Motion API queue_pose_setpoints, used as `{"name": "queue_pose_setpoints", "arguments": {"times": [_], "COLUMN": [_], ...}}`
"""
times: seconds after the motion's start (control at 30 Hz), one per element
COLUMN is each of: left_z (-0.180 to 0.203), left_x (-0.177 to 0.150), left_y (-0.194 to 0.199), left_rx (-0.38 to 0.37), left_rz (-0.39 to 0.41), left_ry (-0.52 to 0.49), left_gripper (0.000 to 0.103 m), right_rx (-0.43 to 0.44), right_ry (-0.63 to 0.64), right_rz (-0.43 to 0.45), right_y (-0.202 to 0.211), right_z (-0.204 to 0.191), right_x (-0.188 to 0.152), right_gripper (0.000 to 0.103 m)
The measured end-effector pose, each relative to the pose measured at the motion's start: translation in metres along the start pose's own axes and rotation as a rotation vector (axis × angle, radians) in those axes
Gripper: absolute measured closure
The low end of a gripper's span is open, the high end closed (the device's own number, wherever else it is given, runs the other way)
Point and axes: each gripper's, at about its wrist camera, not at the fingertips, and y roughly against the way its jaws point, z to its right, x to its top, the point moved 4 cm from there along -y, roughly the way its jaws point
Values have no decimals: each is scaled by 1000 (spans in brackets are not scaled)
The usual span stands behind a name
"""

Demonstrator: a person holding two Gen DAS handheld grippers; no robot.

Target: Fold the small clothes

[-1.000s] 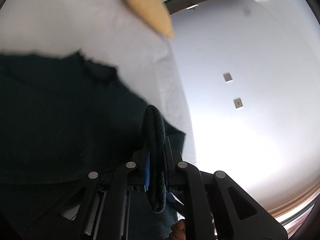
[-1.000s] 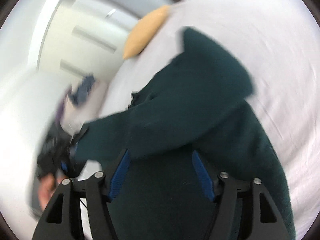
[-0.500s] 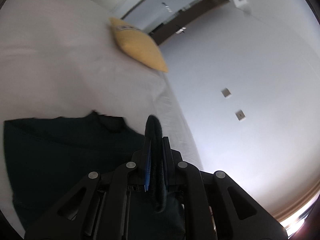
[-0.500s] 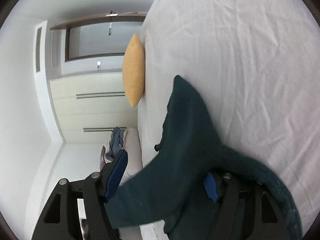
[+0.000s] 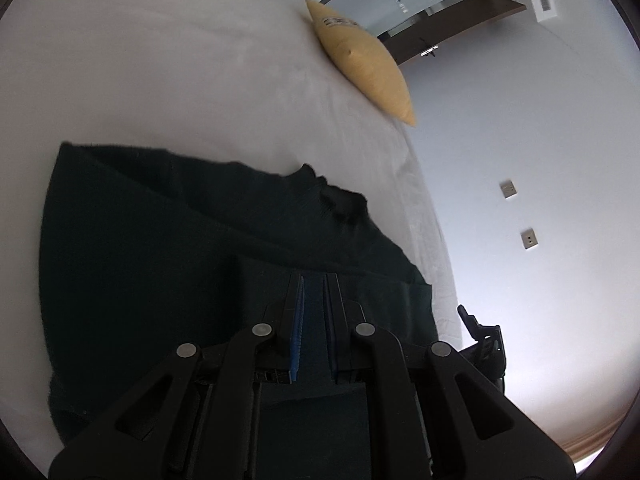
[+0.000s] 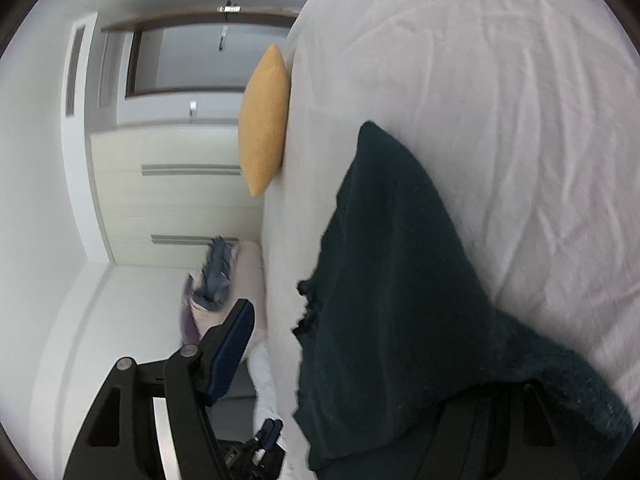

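A dark green knit garment (image 5: 168, 248) lies spread on the white bed (image 5: 160, 80). My left gripper (image 5: 314, 284) sits low over the garment's near edge; its jaws stand a narrow gap apart and nothing shows between them. In the right wrist view the same garment (image 6: 400, 280) lies on the bed sheet (image 6: 520, 120) and drapes over my right gripper. The right gripper (image 6: 360, 344) is wide open; its left blue-padded finger (image 6: 232, 344) shows beside the bed edge, and the right finger is hidden under the cloth.
A yellow cushion (image 5: 364, 60) lies at the far end of the bed, also in the right wrist view (image 6: 264, 120). A pile of clothes (image 6: 216, 272) sits beside the bed near a white wardrobe (image 6: 168, 200). Wall sockets (image 5: 528, 238) are on the right wall.
My left gripper let go of the garment edge it pinched, and its jaws parted slightly. The garment settled flat on the bed. The right gripper stayed open and swung, now seeing the bed side-on.
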Motion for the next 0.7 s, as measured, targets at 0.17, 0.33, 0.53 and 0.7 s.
{"name": "queue_pose_setpoints", "arguments": {"times": [0.17,0.33,0.53,0.7], "left_z": [3,-14,-13,-8], "left_x": [-8,-18,-28,-31], "left_y": [-33,-39,-44,-41], "left_rx": [73,122,35,-12], "left_rz": [-52,-75,-119,-149], "left_ry": [-15,16,44,36], "left_gripper": [94,91,44,3], "right_rx": [-27,-18,-2,4], "right_ry": [67,82,65,54], "right_rz": [-27,-49,-47,-50], "right_y": [2,7,11,14], "right_z": [-2,-1,1,2], "right_x": [-9,-14,-14,-14], "right_gripper": [30,30,30,30]}}
